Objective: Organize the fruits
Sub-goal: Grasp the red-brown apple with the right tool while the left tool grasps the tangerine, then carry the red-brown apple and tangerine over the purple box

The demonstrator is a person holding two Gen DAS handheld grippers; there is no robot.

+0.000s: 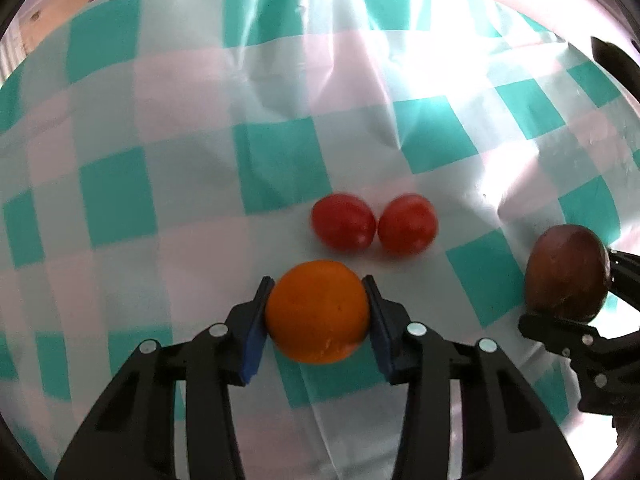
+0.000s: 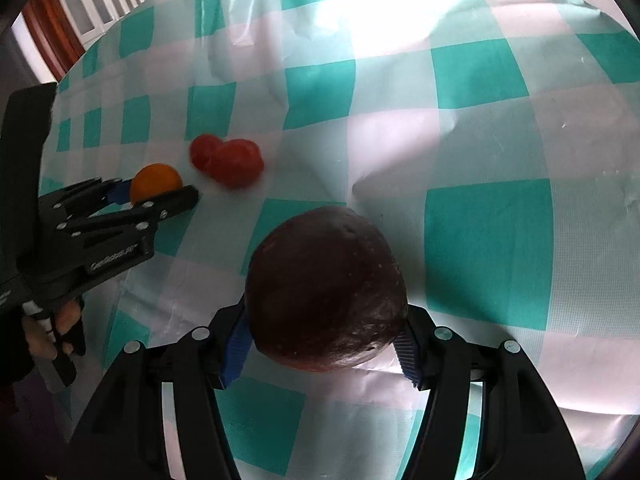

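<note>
Dark fruit point(image 2: 326, 292) hiding right jaws' pads

Two steep close wrist views, shared tomatoes point(image 1: 374, 224)

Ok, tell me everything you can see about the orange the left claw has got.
The orange is round, bright orange, with a finely dimpled matte skin and a small pale scuff near its lower edge. It looks whole and unpeeled. It sits between the blue pads of the left claw, which press on its two sides, over the teal and white checked cloth. Whether it rests on the cloth cannot be told. Two tomatoes lie just beyond it, apart from it.
</note>
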